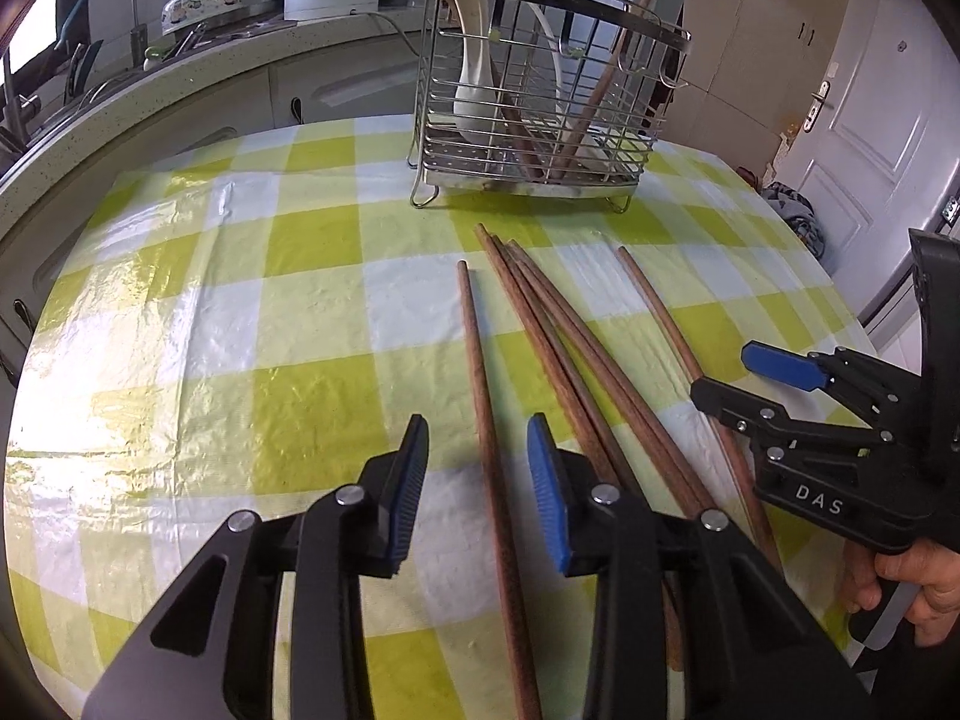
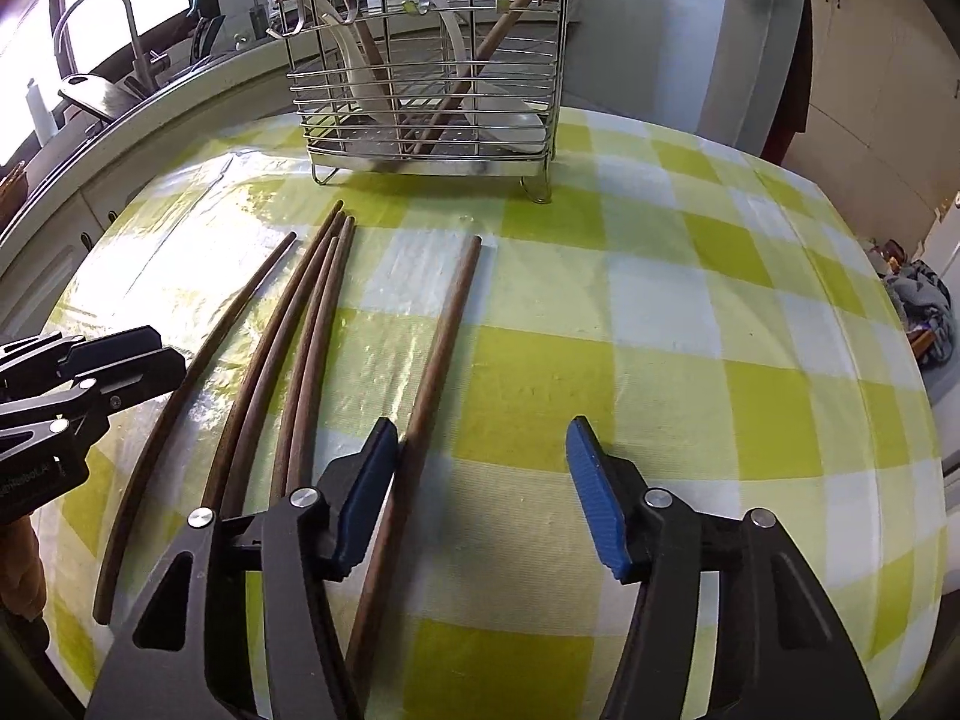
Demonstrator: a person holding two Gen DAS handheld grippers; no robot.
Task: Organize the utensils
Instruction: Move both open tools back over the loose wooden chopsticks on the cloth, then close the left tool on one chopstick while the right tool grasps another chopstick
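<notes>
Chopsticks of dark brown wood [image 1: 558, 360] lie loose on the green-and-white checked tablecloth [image 1: 240, 300], near a steel wire utensil basket [image 1: 540, 90]. One stick [image 1: 486, 420] sits untouched between the left gripper [image 1: 477, 492] jaws; the right gripper [image 2: 483, 492] is spread, one pad beside a stick [image 2: 438, 360].

Black claw [image 1: 478, 480] arms, ribbed blue pads [image 1: 547, 495], silver rivets, "DAS" lettering
</notes>
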